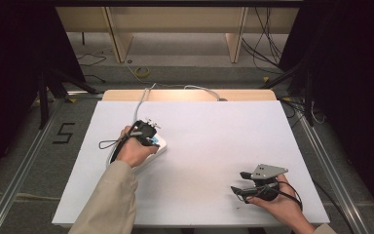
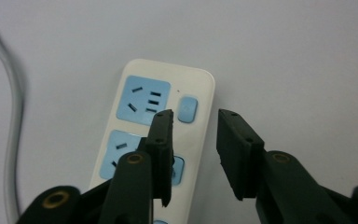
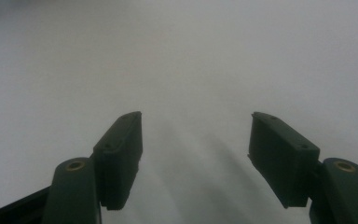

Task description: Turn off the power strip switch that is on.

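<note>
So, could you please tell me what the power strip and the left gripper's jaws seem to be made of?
The power strip looks like moulded plastic: a smooth, slightly glossy white body with rounded corners, matte pale-blue socket faces and blue switch buttons. The left gripper has jaws that look like matte black hard plastic, possibly printed, with flat pads fixed by small screws and brass-coloured pivot fittings; rubber facing cannot be ruled out.

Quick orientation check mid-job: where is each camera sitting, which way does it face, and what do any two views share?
High view: above the near table edge, facing forward and down; both forearms, left gripper, right gripper.
Left gripper view: on the left gripper, looking down its open jaws at the power strip.
Right gripper view: on the right gripper, jaws open over the white table.
Shared: high and left gripper views both show the power strip.
</note>
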Available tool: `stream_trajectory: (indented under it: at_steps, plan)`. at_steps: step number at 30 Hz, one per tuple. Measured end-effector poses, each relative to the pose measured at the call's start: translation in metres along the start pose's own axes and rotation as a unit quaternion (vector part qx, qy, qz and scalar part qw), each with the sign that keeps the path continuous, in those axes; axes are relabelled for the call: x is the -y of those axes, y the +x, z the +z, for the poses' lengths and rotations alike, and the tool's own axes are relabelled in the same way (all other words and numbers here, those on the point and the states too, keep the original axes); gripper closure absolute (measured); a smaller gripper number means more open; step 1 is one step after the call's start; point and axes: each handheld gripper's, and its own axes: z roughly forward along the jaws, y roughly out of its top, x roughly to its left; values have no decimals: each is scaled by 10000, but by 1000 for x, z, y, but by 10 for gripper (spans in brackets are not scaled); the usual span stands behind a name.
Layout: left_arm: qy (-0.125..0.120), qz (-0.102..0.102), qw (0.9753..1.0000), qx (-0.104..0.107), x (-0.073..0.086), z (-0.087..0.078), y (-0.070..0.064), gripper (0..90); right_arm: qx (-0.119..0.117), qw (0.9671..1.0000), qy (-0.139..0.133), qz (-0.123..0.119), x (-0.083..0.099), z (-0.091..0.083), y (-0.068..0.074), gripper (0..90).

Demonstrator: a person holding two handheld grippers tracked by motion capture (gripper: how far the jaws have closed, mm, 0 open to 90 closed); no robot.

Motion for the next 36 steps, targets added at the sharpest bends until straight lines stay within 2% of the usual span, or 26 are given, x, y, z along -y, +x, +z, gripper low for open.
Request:
stream_trajectory:
  at_steps: [6, 10, 16, 18, 21, 29, 36]
  plan:
    - [-324, -87, 9993, 172, 17, -8, -4, 569, 6, 10000, -5, -16, 0, 0, 0, 358]
    - [-330, -31, 9993, 191, 25, -11, -10, 458, 10, 10000, -1, -14, 0, 0, -1, 358]
    - [-506, -31, 9984, 256, 35, -15, -17, 382, 15, 10000, -3, -12, 0, 0, -1, 357]
    - [-555, -28, 9980, 304, 39, -17, -20, 369, 18, 10000, 2, -5, 0, 0, -1, 357]
    - [-546, 83, 9977, 400, 45, -18, -24, 365, 13, 10000, 1, 0, 0, 1, -1, 357]
    - [-756, 142, 9962, 419, 59, -21, -31, 321, -1, 10000, 13, 23, 0, 1, -1, 355]
    - [-867, 327, 9948, 413, 73, -21, -38, 281, -4, 10000, 17, 9, 1, 2, -1, 355]
